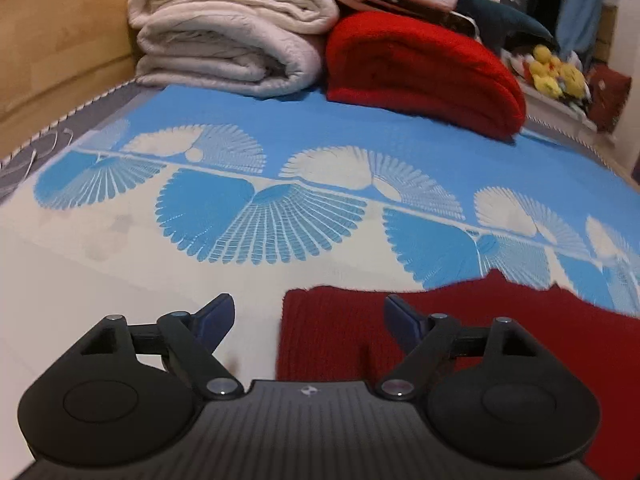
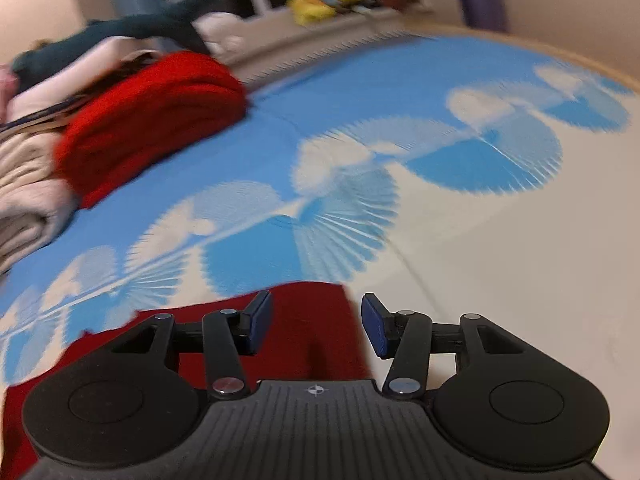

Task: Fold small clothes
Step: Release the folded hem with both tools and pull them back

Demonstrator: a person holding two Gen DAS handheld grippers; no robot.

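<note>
Both my grippers, left [image 1: 309,316] and right [image 2: 316,326], gape empty over the red knit [image 1: 344,332] on the bed [image 1: 120,264]; I'd pinch matching corners, fold squarely.

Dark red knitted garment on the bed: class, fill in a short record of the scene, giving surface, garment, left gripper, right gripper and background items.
surface: bed cover, blue and cream with a fan pattern
garment: dark red knitted garment, lying flat at the near edge
left gripper: left gripper open over the garment's left edge, holding nothing
right gripper: right gripper open over the garment's right edge, holding nothing
background items: folded beige blankets, red blanket, yellow plush toys
</note>
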